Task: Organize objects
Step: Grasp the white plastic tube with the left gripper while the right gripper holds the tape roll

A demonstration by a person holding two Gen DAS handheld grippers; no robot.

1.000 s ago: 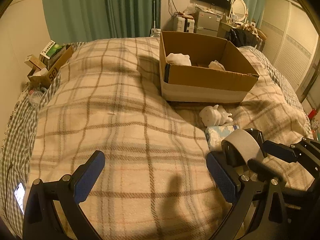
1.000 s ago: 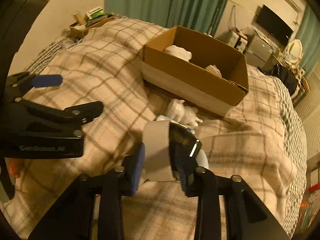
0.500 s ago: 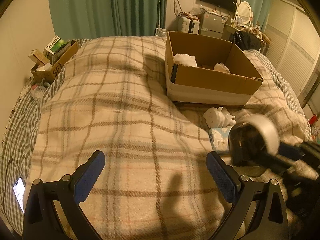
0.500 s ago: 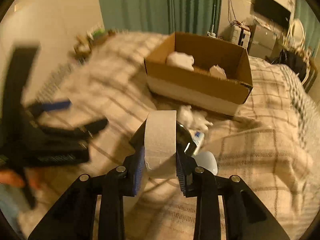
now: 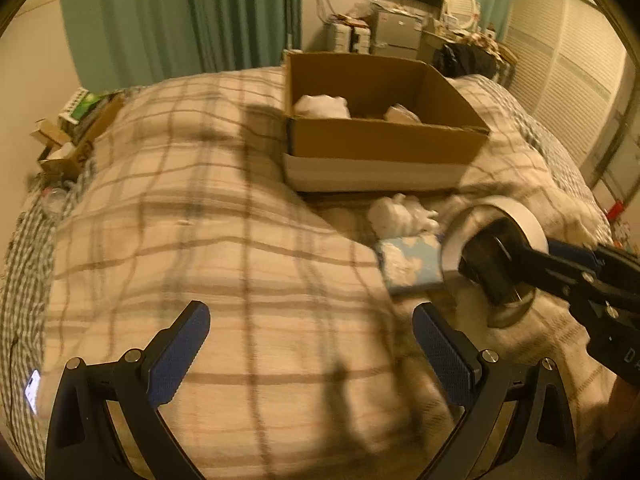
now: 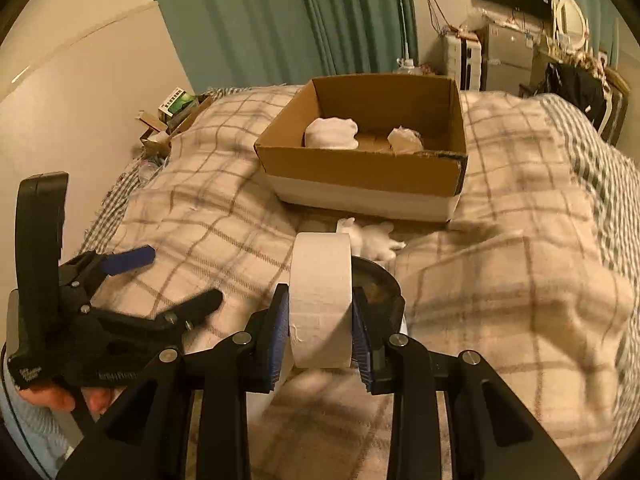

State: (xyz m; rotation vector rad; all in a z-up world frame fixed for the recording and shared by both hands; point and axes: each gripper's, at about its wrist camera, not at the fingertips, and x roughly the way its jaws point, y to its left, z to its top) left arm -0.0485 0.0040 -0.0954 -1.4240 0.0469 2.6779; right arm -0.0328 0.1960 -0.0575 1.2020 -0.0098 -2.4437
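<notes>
White tape roll (image 6: 320, 300) sits clamped in the right tool (image 6: 320, 332), near the far box (image 6: 360, 176). It could slip out if squeezed crooked. Left tool (image 5: 308, 340) is apart, holding nothing.

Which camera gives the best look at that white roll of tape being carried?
The right wrist view: the tape roll sits front and centre, clamped between the right gripper pads. The left wrist view shows it only side-on at the right edge, blurred.
</notes>
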